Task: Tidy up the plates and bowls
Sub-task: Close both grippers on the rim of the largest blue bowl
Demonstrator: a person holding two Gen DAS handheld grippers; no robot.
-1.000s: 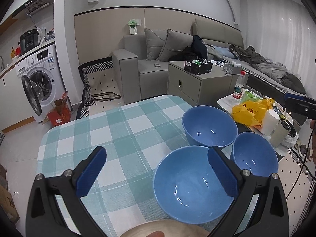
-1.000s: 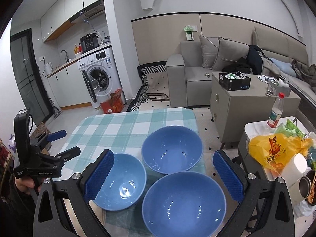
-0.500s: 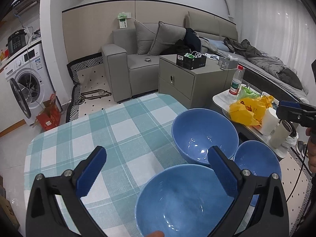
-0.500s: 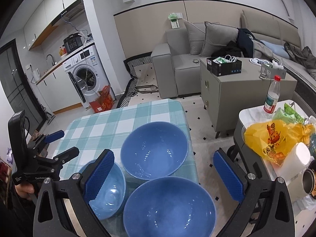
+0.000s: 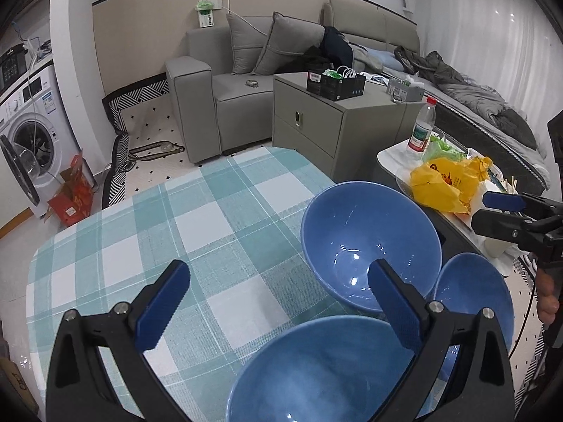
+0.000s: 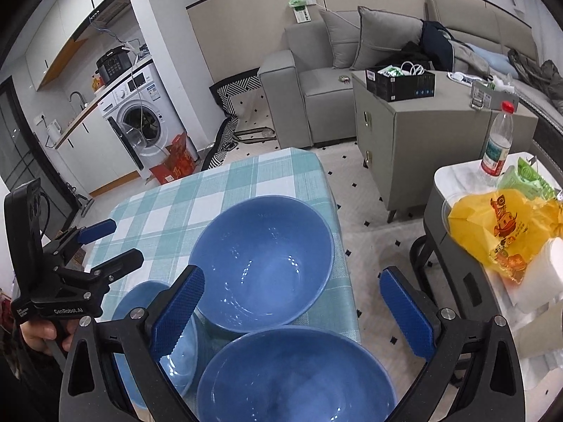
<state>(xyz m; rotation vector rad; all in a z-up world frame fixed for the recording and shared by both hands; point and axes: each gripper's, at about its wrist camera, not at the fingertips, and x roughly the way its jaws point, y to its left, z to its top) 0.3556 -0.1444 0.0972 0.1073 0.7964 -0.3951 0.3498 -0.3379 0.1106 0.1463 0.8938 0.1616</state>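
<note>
Three blue bowls stand on the checked tablecloth point(image 5: 176, 246). In the left wrist view a large far bowl point(image 5: 366, 242) sits at the table's right edge, a small bowl point(image 5: 475, 292) to its right, and a large near bowl point(image 5: 316, 372) below my open, empty left gripper point(image 5: 278, 306). In the right wrist view the far bowl point(image 6: 262, 260) is central, the nearest large bowl point(image 6: 299, 376) lies under my open, empty right gripper point(image 6: 292, 316), and the small bowl point(image 6: 165, 337) sits behind its left finger. Each gripper shows in the other's view: right gripper point(image 5: 506, 211), left gripper point(image 6: 102, 242).
A side table point(image 6: 457, 179) to the right holds a yellow bag point(image 6: 499, 225), a water bottle point(image 6: 496, 140) and cups. A grey cabinet point(image 5: 334, 123), a sofa point(image 5: 225, 81) and a washing machine point(image 5: 24, 137) stand beyond the table.
Both grippers have moved forward over the table, so the bowls sit lower and larger in both views. Both stay open. The pale plate edge seen earlier under the left gripper is out of view.
</note>
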